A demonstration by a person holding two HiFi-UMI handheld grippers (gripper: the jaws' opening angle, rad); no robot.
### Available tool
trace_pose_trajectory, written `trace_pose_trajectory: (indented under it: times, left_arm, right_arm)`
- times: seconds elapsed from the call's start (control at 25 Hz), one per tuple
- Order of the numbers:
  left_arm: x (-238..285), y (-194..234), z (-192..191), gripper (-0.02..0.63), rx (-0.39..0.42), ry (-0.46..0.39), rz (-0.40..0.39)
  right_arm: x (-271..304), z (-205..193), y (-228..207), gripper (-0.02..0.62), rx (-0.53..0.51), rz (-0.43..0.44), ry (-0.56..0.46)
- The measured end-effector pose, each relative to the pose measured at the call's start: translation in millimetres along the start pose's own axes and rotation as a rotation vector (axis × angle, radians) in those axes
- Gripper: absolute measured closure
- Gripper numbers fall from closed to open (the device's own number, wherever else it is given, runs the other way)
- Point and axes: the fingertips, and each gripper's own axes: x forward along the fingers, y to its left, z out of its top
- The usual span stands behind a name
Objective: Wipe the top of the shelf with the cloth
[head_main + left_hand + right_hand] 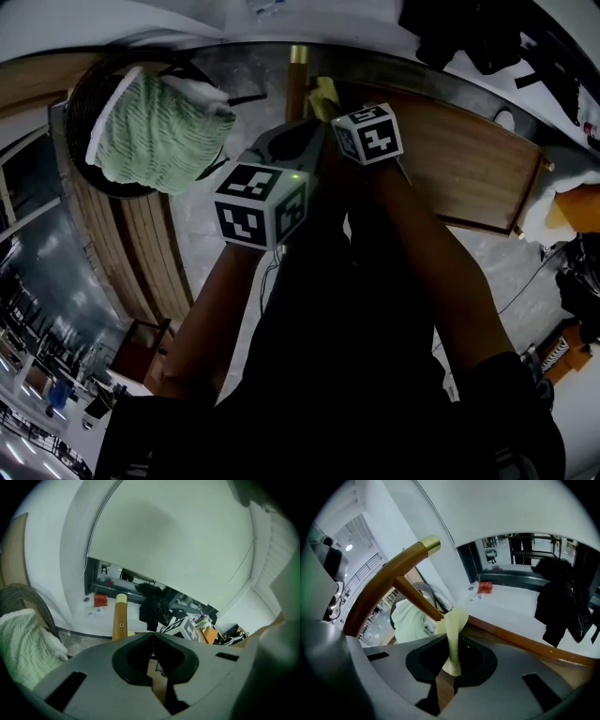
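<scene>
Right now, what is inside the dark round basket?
A green ribbed cloth fills the basket, with a white cloth beside it. Anything beneath them is covered.

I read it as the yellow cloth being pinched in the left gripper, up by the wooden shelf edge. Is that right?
Not quite: it is the right gripper, not the left, that has the yellow cloth pinched in its fingers, up by the wooden shelf edge. The right gripper view shows this. In the left gripper view, the left gripper has its fingers closed with nothing between them.
</scene>
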Motion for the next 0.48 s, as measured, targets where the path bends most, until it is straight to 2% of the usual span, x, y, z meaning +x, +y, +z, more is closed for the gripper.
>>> trace_pose_trajectory:
  times: [0.32,0.48]
  left_arm:
    - [15,-8,1,0.595,0.014,0.008,0.000]
    - [26,-16,-4,0.595,0.022,0.021,0.034]
  right_arm:
    - [-2,1,-2,0.546,-0.042,0.021,0.000]
    - [-14,-5,-17,0.546,-0.049,0.014,-0.013]
